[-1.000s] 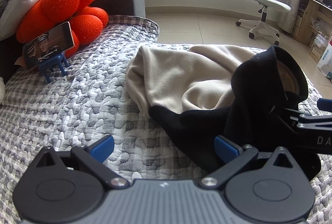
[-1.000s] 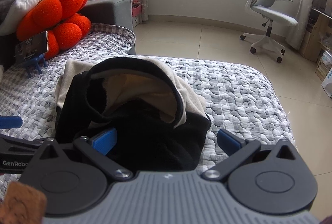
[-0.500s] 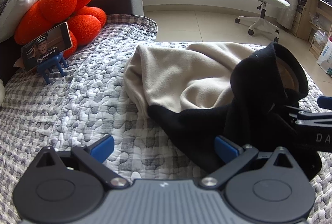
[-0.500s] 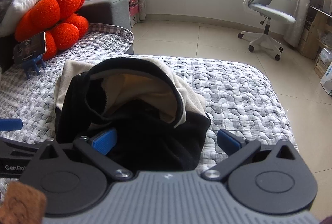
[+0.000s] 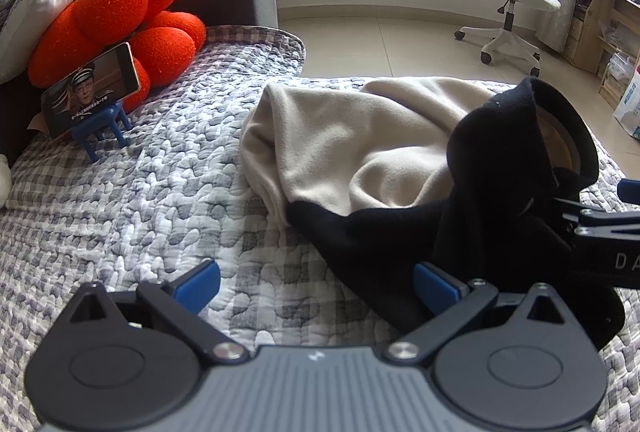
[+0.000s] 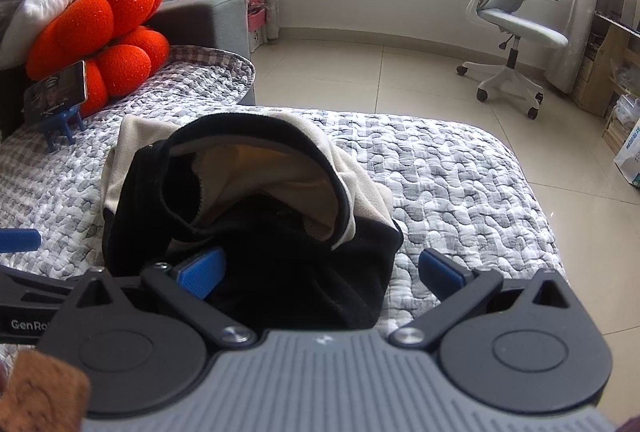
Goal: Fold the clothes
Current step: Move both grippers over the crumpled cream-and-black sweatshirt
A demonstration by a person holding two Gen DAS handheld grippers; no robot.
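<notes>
A black and beige garment (image 5: 360, 135) lies bunched on the grey quilted bed cover (image 5: 160, 191). Its black collar stands up in a hoop at the right. My left gripper (image 5: 316, 288) is open just above the quilt, and its right pad touches the garment's black hem (image 5: 400, 244). My right gripper (image 6: 322, 272) is also open, with the black part of the garment (image 6: 288, 244) lying between its wide-spread fingers. One finger (image 5: 600, 228) of the right gripper shows at the left view's right edge, against the black cloth.
A phone on a blue stand (image 5: 90, 89) leans against orange cushions (image 5: 120, 3) at the far left. The bed's right edge (image 6: 532, 191) drops to a tiled floor (image 6: 400, 71). A white office chair (image 6: 516, 19) stands beyond it.
Both views have drifted only slightly. The garment keeps its shape and both grippers stay open.
</notes>
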